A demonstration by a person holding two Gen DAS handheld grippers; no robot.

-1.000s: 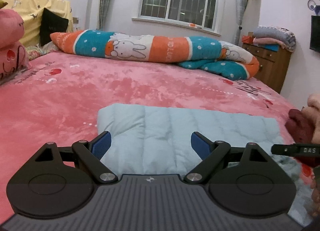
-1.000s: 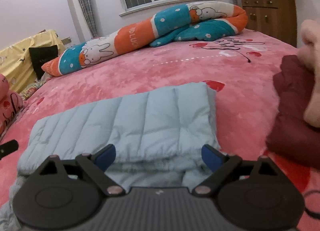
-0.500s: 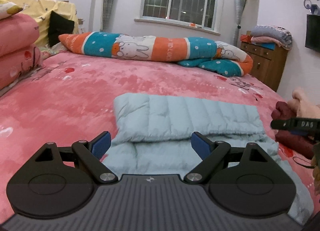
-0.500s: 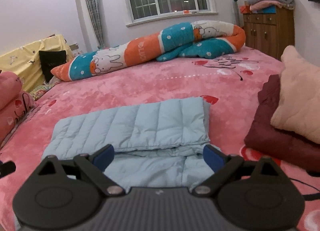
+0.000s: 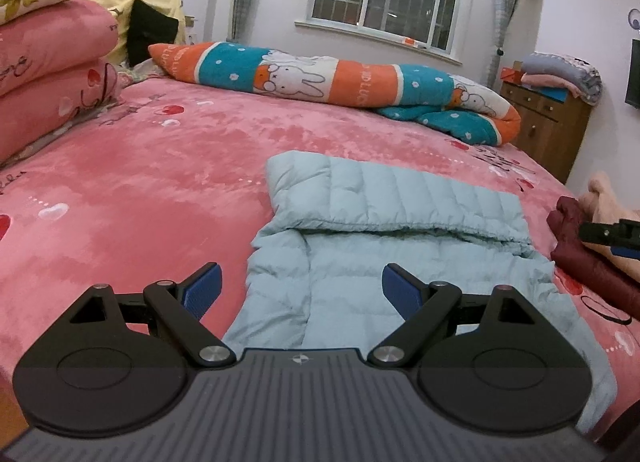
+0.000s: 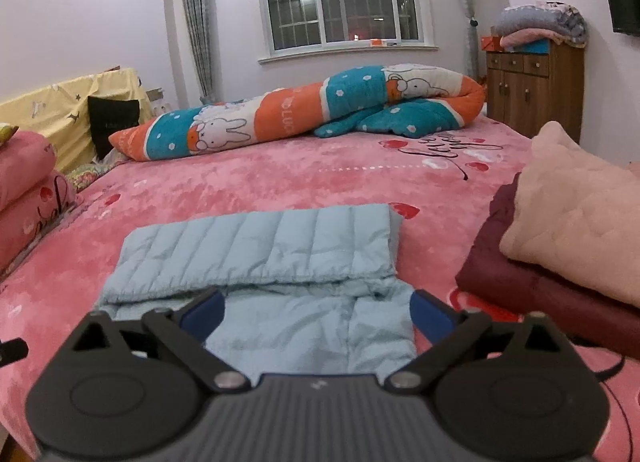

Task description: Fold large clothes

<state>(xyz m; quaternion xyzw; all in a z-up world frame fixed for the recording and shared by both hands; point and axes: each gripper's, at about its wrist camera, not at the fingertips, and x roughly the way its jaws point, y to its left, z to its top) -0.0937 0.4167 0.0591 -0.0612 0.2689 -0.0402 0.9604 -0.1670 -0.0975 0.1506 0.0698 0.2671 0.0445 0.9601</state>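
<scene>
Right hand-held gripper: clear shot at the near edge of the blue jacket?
Probably yes. The right hand-held gripper hangs over the light blue puffer jacket, jaws opening with nothing between them and nothing lying on the near layer.

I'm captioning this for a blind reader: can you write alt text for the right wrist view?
A light blue puffer jacket, partly folded, lies on a pink bed, seen past the right gripper, whose jaws are opening with nothing held. Folded maroon and beige clothes sit at right; a rolled bunny-print quilt lies beneath the window.
</scene>
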